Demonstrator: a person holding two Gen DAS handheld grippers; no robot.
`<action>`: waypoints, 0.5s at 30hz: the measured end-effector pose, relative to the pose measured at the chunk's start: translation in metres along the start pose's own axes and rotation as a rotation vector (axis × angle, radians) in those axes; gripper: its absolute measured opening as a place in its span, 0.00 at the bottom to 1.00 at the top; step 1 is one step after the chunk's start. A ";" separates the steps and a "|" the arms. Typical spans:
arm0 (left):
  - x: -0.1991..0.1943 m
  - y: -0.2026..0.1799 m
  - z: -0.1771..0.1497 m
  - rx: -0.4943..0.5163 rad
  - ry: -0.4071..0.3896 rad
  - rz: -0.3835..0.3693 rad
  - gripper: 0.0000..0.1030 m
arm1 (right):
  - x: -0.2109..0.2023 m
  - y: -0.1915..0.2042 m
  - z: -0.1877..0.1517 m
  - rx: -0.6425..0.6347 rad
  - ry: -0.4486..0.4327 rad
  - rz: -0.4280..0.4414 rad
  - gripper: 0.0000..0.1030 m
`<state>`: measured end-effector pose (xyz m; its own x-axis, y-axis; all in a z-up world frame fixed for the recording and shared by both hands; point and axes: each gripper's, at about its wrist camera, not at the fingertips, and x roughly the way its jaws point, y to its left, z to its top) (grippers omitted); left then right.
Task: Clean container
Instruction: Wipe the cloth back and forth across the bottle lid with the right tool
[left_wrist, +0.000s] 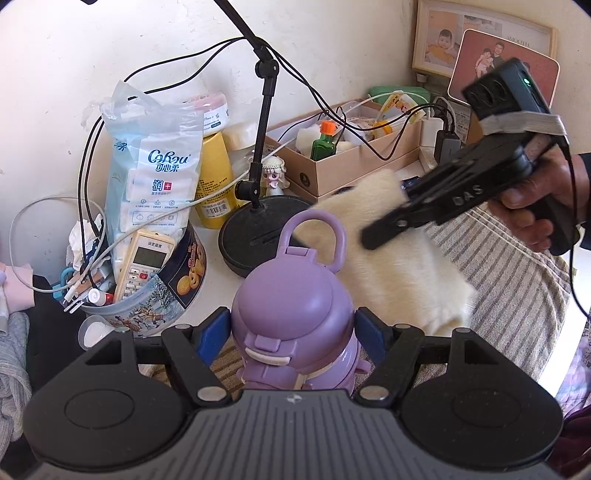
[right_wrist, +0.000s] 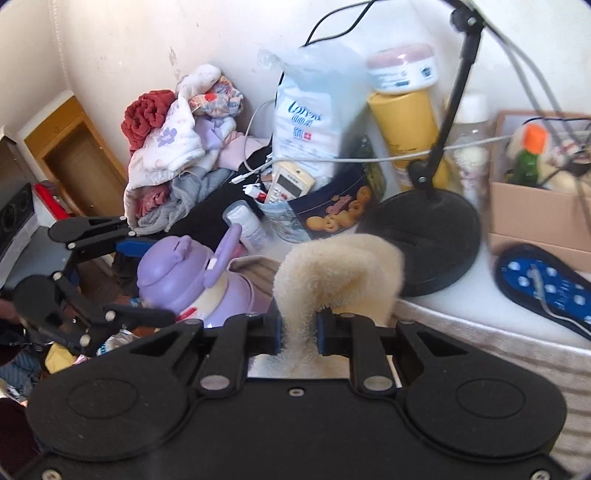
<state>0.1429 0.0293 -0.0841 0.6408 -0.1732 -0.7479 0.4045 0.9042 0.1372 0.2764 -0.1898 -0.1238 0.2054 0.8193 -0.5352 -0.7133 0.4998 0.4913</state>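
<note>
Only right wrist view shows clothes pile (right_wrist: 173, 147) behind purple bottle (right_wrist: 192, 280).

Bright soft daylight, fisheye-bent edges, right wrist view slightly blurred

My left fingers (left_wrist: 223, 334) are sitting either side of the bottle (left_wrist: 295, 325); the cloth (left_wrist: 388, 266) is hanging just right of it, the lamp base (left_wrist: 258, 236) standing behind, the tin (left_wrist: 173, 280) at left.
</note>
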 end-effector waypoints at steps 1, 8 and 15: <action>0.000 0.000 0.000 0.000 0.001 0.001 0.71 | 0.001 0.003 0.004 0.001 -0.020 0.028 0.16; 0.000 -0.001 0.000 0.005 0.008 0.006 0.71 | 0.007 0.028 0.025 -0.026 -0.063 0.192 0.16; -0.001 -0.002 -0.002 0.011 0.006 0.007 0.71 | 0.007 0.038 0.020 -0.082 0.003 0.175 0.16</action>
<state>0.1401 0.0280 -0.0851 0.6400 -0.1645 -0.7506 0.4071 0.9010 0.1497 0.2640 -0.1598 -0.0953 0.0716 0.8910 -0.4484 -0.7900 0.3251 0.5198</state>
